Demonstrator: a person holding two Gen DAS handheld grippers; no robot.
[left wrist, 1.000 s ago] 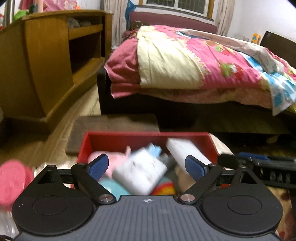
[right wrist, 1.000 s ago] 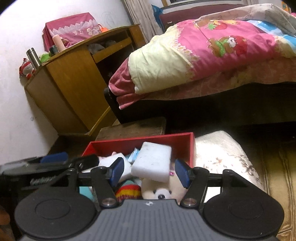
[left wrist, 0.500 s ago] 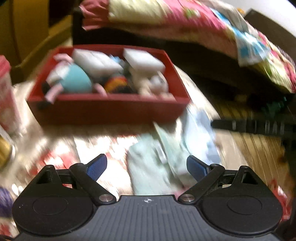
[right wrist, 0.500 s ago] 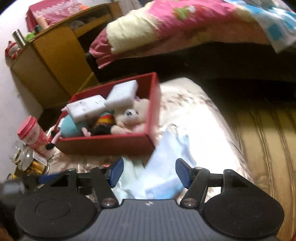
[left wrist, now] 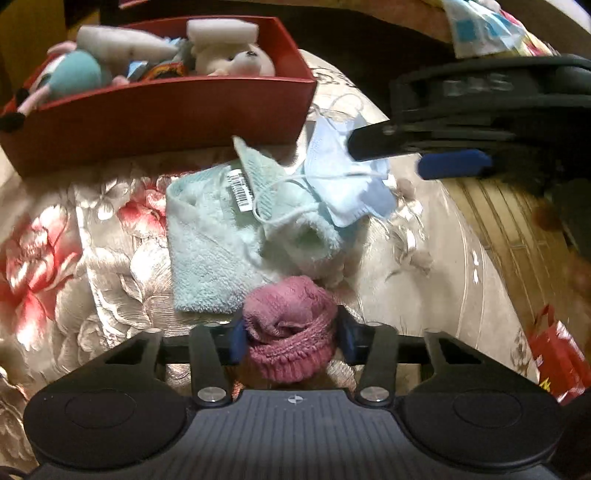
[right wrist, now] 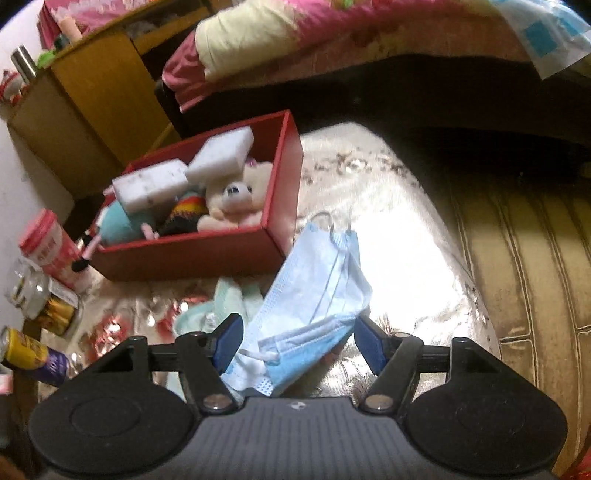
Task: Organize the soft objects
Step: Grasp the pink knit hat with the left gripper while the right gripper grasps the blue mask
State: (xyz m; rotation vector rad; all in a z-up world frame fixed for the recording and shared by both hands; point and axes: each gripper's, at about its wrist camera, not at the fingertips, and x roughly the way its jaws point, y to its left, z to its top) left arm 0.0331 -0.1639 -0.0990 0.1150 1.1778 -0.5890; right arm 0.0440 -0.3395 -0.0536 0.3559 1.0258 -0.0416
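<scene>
The left gripper (left wrist: 290,338) has its blue pads pressed against both sides of a pink knitted bundle (left wrist: 290,332), clamping it low over the floral tablecloth (left wrist: 85,258). At 12 o'clock from the bundle, touching it, lies a pale mint towel (left wrist: 210,251) with a barcode tag (left wrist: 240,190). At 1 o'clock, lying over the towel's far edge, is a light-blue face mask (left wrist: 347,177), its white ear loops trailing across the towel.

The right gripper (right wrist: 295,341) has its fingers spread wide on either side of that face mask (right wrist: 314,295), which lies between the pads; whether either pad touches it is hard to tell. In the left wrist view this gripper (left wrist: 421,155) reaches in from 2 o'clock, over the mask.

Farther out, at 11 o'clock from both grippers, stands a red box (right wrist: 207,254) holding a white stuffed bear (right wrist: 236,199), two white foam blocks (right wrist: 221,155), a teal plush (right wrist: 118,225) and a striped knitted item (right wrist: 186,210). At 9 o'clock in the right wrist view stand a pink-lidded cup (right wrist: 46,240), a glass jar (right wrist: 31,291) and a can (right wrist: 27,354). Beyond, at 12 o'clock, sits a bed with a pink quilt (right wrist: 332,33), and a wooden cabinet (right wrist: 99,92) at 10 o'clock.
</scene>
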